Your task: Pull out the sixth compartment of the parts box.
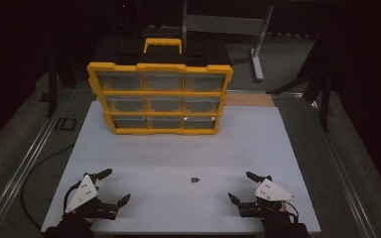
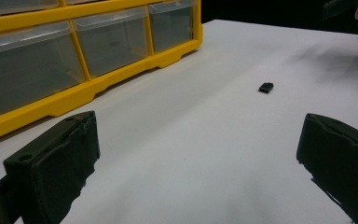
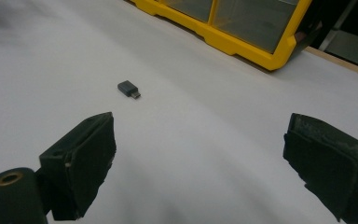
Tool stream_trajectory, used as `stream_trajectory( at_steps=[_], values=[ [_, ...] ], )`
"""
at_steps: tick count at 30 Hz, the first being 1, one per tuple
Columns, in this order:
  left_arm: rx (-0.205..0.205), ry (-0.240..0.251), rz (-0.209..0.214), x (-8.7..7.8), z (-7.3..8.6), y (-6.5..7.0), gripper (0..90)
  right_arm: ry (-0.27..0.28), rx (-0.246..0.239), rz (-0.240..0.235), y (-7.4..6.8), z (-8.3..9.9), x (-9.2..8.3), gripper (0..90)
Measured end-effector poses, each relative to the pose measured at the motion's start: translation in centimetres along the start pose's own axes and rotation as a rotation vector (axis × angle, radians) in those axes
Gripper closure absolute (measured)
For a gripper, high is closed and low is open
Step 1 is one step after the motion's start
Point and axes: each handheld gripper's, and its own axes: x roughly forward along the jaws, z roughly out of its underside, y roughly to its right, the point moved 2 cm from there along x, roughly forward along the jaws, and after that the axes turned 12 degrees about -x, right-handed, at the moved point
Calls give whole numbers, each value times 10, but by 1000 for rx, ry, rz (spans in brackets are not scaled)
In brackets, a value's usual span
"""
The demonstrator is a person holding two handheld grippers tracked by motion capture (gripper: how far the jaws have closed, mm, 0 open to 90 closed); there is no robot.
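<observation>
Between my left gripper [image 1: 115,187] and my right gripper [image 1: 242,186], both with jaws spread wide and empty, the white table [image 1: 178,153] lies flat and bare except for one small dark adapter [image 1: 195,180], which sits near the midline, well apart from either set of jaws. I have open passage to it from both sides. The only tall obstacle is the yellow drawer organizer [image 1: 159,97], standing upright at the far edge, well beyond the adapter; its front closes off forward travel.
</observation>
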Motion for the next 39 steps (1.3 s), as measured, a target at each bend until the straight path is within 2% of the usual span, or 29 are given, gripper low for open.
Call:
stream_trajectory(
  at_steps=[6, 9, 12, 16, 23, 25, 28, 29, 35, 39],
  values=[
    [-1, 1, 0, 0, 0, 0, 4, 8, 2, -6, 4, -5, -5, 83],
    [0, -4, -4, 0, 0, 0, 4, 15, 5, 7, 7, -10, -8, 81],
    [0, -2, -2, 0, 0, 0, 4, 30, 11, 7, 11, -17, -12, 81],
    [0, -1, 3, 1, 0, 0, 4, 53, -8, 11, 16, -30, -18, 82],
    [0, -2, 6, 1, 0, 0, 4, 69, -67, 26, 29, -53, -24, 82],
    [2, -4, 6, 1, 0, 0, 4, 74, -106, 28, 35, -63, -26, 82],
    [0, -4, 5, 1, 0, 0, 4, 76, -124, 25, 39, -69, -26, 81],
    [-1, -4, 4, 1, 0, 0, 4, 84, -146, 37, 43, -75, -26, 82],
    [-3, -4, 5, 2, 0, 0, 4, 97, -184, 63, 52, -90, -28, 81],
    [-2, -6, 5, 1, 0, 0, 4, 97, -231, 110, 57, -101, -28, 83]
  ],
)
